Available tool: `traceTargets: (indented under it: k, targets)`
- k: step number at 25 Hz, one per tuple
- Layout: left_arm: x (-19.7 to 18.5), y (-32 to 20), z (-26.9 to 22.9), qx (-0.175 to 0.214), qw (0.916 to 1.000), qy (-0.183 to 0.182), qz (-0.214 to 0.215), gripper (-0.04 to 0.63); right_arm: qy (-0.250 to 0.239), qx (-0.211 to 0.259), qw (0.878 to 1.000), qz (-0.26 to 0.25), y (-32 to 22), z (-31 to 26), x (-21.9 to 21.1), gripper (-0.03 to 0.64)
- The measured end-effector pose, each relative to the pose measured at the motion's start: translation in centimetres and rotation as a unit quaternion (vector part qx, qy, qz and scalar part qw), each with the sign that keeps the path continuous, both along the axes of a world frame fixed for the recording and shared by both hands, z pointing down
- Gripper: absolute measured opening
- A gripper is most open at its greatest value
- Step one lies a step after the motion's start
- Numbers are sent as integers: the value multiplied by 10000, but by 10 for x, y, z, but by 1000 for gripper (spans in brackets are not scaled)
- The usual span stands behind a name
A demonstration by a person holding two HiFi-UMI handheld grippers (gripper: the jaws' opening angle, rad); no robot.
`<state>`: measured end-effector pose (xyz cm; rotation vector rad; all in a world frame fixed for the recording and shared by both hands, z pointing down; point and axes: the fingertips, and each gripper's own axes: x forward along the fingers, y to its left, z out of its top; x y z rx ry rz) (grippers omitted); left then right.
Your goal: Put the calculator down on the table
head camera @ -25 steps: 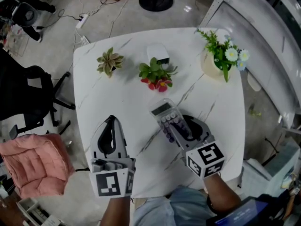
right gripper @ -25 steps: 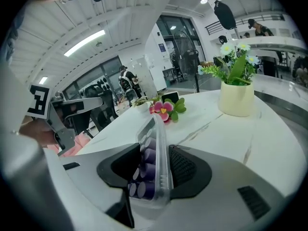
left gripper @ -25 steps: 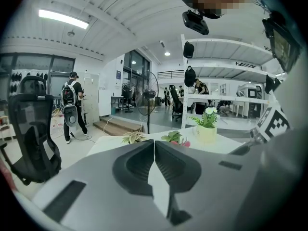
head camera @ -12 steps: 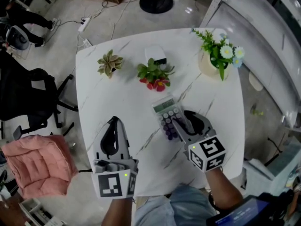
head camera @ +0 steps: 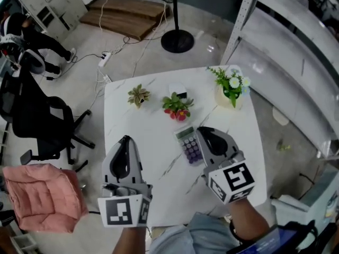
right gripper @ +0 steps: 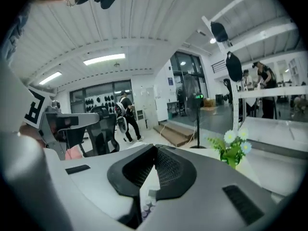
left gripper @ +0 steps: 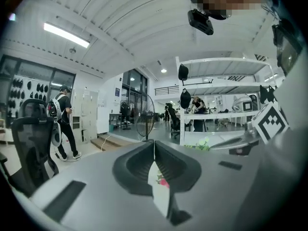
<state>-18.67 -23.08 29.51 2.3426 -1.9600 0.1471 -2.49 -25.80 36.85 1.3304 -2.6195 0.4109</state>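
The grey calculator with purple keys lies flat on the white marble table, near its middle. My right gripper hovers above the table just right of it. Its jaws are closing, the tips all but meeting, with nothing between them. In the right gripper view a few calculator keys show far below through the slit under the tips. My left gripper hangs over the table's left front part, shut and empty. The left gripper view shows its tips together.
At the table's far side stand a small succulent, a red-flowered plant, a white box and a pot of white flowers. A black office chair and a pink cushion are at the left, shelving at the right.
The right gripper has let go of the calculator, which now lies on the table, and its jaws have come together. Both grippers have risen well above the table.
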Motion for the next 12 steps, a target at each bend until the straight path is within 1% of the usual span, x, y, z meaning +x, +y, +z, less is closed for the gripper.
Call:
traceTargets:
  k: [1, 4, 6, 10, 12]
  targets:
    - [1, 3, -11, 69, 10000, -27, 32, 9, -13, 140, 9999, 53, 2, -13, -1, 20]
    - [4, 15, -43, 365, 9992, -108, 136, 9, -37, 427, 9990, 90, 13, -46, -7, 18]
    - [2, 20, -59, 571, 9982, -89, 141, 9, 5, 611, 9981, 66, 19, -61, -12, 18]
    - [-1, 29, -71, 694, 9975, 15, 158, 9, 91, 836, 9964, 107, 29, -80, -16, 18]
    - [1, 31, -76, 779, 9967, -1, 209, 9, 111, 916, 9956, 168, 31, -88, -16, 17]
